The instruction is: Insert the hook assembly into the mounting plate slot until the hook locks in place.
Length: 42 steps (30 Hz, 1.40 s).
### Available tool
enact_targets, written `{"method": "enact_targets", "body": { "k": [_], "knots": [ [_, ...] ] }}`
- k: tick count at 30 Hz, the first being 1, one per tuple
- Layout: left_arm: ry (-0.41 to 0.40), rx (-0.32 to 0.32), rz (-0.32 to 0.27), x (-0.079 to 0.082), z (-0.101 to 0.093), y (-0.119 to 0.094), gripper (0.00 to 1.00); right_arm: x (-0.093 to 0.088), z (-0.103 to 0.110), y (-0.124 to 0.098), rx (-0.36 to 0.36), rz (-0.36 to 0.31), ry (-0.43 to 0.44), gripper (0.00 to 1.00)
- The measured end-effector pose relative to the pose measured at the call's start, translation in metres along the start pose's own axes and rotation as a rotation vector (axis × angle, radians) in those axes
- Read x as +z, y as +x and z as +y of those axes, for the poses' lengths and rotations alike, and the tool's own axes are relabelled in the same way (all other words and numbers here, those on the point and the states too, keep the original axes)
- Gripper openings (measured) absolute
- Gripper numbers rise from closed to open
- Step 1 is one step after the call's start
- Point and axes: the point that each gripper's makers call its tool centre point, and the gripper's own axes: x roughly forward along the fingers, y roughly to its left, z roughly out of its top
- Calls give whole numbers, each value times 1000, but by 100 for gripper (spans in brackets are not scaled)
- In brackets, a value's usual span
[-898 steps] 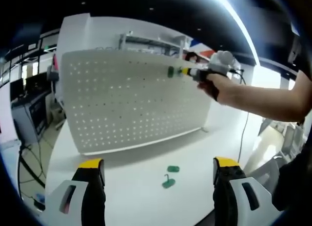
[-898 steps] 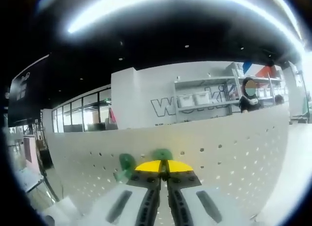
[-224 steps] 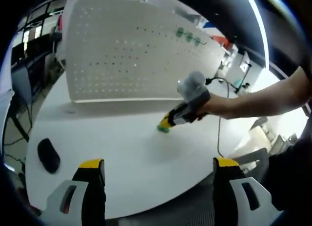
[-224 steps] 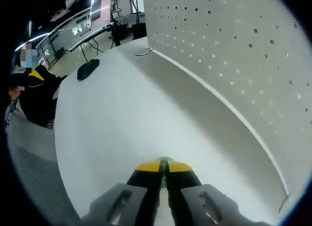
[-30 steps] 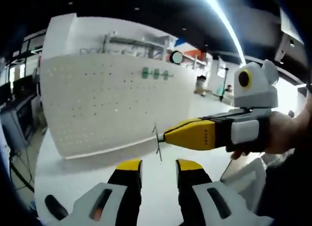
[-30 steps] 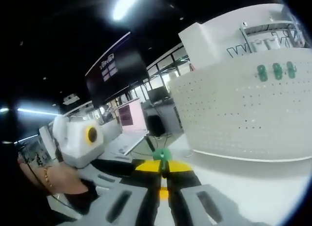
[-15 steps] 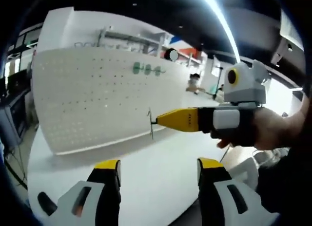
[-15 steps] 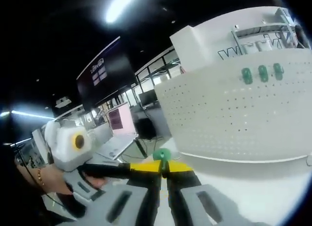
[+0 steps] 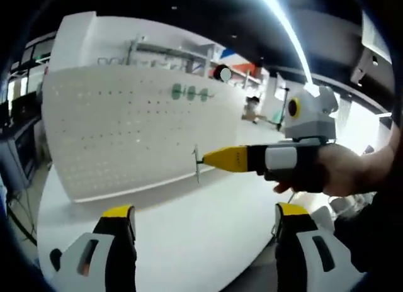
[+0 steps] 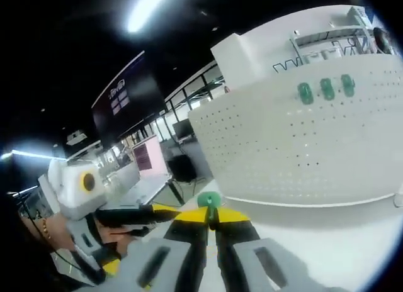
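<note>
In the left gripper view, my left gripper (image 9: pixel 204 241) has its jaws standing wide apart with nothing between them. A second ago they were nearly together just under the hook; now they have spread and pulled away from it. My right gripper (image 9: pixel 217 158) comes in from the right, its yellow jaws pressed together on the hook assembly (image 9: pixel 197 163), whose thin wire hangs off the tip in the air above the white table (image 9: pixel 189 241). Beyond it stands the mounting plate (image 9: pixel 119 134), the perforated white board along the table's far edge, with three green hooks (image 9: pixel 190 92) already seated near its top edge. So I judge the hand-off or adjustment finished: the piece is left to my right tool alone.

In the right gripper view, my right jaws are clamped together on the hook assembly, its green head (image 10: pixel 208 200) poking up just past the tips. The board (image 10: pixel 302 147) has slid a little further into the picture than half a second ago, which I take as my hand turning toward it. My left gripper (image 10: pixel 135 215) sits off to the left, clear of the piece. The seated hooks (image 10: pixel 325 89) mark the row; what remains, I think, is carrying this one across to the board, well apart from it yet, and pressing it in.
</note>
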Motion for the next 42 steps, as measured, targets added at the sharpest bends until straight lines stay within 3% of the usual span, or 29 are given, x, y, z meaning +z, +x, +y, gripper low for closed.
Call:
{"method": "enact_targets", "body": {
  "k": [6,23,34,42],
  "knots": [
    [9,6,-5,3,1,1,100,5,-7,0,-13,-14,2,1],
    [-5,21,5,0,7,1,100,24,-30,6,-62,-55,-42,1],
    [-22,34,17,-2,11,1,99,35,-54,19,-94,-69,-58,1],
    [-35,47,26,-6,17,1,98,60,-89,11,-170,-119,-68,1]
  ]
}}
